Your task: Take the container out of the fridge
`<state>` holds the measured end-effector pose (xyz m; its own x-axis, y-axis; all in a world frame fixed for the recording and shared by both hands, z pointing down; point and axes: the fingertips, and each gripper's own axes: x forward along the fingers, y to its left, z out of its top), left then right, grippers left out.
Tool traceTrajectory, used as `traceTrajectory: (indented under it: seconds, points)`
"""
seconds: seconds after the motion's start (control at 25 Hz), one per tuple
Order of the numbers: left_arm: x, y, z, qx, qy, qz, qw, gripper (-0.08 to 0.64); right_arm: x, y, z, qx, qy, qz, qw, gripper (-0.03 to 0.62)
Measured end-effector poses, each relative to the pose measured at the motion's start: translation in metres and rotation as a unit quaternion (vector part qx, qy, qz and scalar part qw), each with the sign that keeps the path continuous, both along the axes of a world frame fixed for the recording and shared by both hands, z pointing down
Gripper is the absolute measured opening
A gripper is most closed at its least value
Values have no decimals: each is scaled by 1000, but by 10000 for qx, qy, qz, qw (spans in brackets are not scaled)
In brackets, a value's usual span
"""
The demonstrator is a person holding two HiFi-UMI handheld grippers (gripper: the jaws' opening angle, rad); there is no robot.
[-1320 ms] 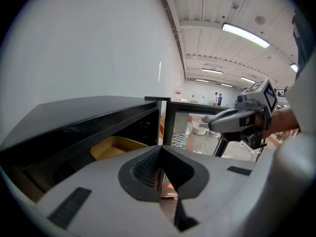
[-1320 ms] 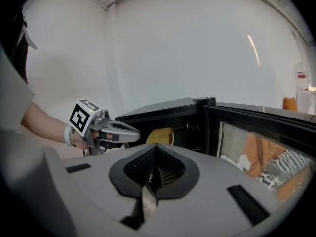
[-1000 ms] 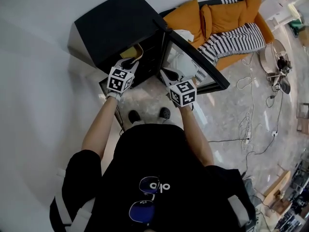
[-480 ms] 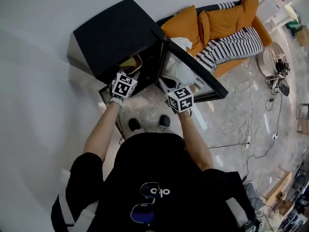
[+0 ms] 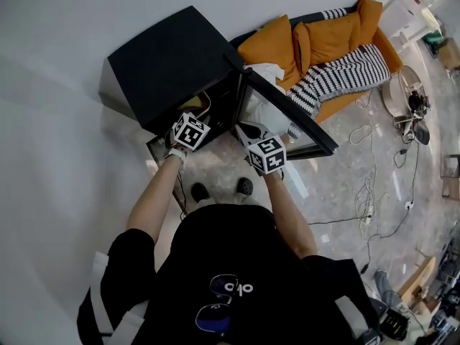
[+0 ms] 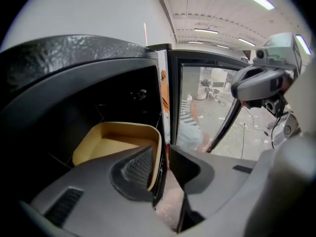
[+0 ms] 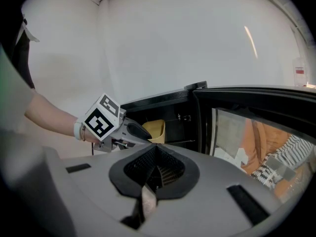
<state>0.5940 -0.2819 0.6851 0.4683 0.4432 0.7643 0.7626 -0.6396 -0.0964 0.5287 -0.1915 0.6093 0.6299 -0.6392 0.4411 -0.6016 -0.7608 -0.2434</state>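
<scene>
Now the left gripper (image 6: 159, 156), jaws apart, points into the small black fridge (image 5: 164, 62) toward the near wall of the shallow tan plastic container (image 6: 112, 143) inside it, seemingly lining up a pinch, while the right gripper (image 7: 155, 165), jaws together on nothing, hangs outside the fridge.

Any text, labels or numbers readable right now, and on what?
"olo", roughly: white logo on the person's black shirt.
Wall sticker, red and white: too small to read.
Marker cubes: patterns only, no words.
Fridge and container: no print visible.
</scene>
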Motion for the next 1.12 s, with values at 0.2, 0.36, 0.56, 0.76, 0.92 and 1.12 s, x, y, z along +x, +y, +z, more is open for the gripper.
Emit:
traceTrajectory:
  seconds: [0.2,0.36,0.56,0.76,0.92,1.12]
  points:
    - [4,3,4,165,-113,77,9998,100,4,6,1,4,-24,51,10000,8]
    - [8,1,6,344,-186,59,9992,79,8,8,0,12,-28,82,10000,8]
    - [10,-2,6,304,-245,-54,9992,39,12,8,0,23,-18,78,10000,8]
    - [6,-1,3,231,-146,-36,9996,26,13,10,0,36,-32,54,10000,8]
    - [0,0,-1,177,-89,25,9998,21,12,8,1,43,-50,31,10000,8]
    - [-9,2,-4,81,13,37,10000,20,8,8,2,43,-44,-28,10000,8]
